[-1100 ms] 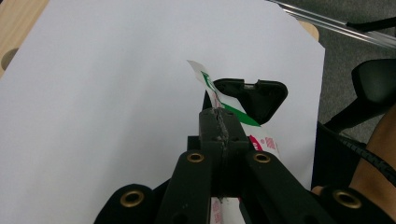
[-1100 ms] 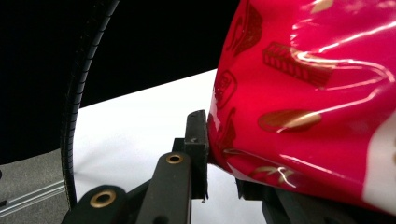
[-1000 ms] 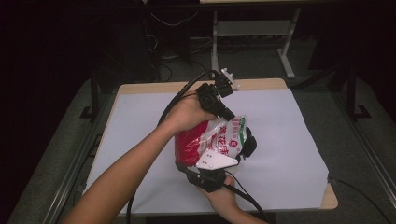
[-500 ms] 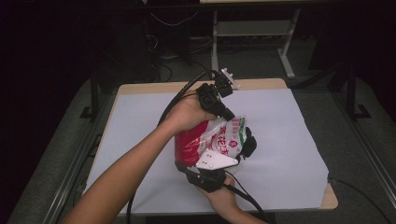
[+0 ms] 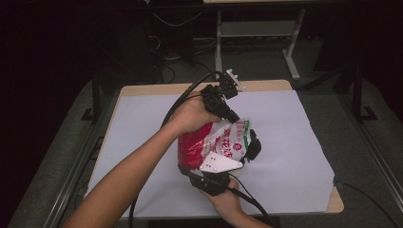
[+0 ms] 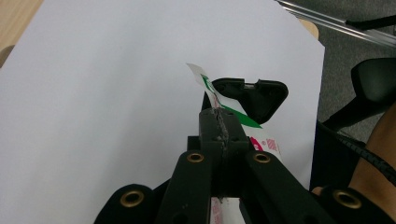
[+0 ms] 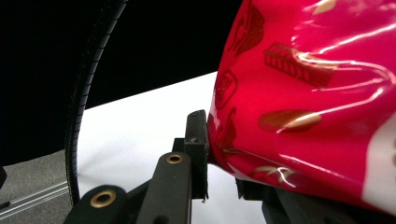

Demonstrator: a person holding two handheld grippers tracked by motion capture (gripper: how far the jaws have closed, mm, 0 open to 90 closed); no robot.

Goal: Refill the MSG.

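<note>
A red, white and green snack bag (image 5: 209,142) is held up over the white-covered table between both grippers. My left gripper (image 5: 232,115) comes in from the far side, and in the left gripper view its jaws (image 6: 219,119) are shut on the bag's white and green sealed edge (image 6: 204,80). My right gripper (image 5: 228,154), with its grey plate (image 5: 218,164), comes from the near side. Its jaws press on the glossy red part of the bag (image 7: 317,93), one black finger (image 7: 196,140) against the left side; the other is mostly hidden under the bag. A right jaw tip (image 6: 250,93) shows beyond the left jaws.
A white sheet (image 5: 294,142) covers the table, with a wooden rim (image 5: 335,204) at the edges. Black cables (image 5: 178,102) trail from both grippers. A metal frame (image 5: 256,28) and more cables stand on the dark floor behind the table.
</note>
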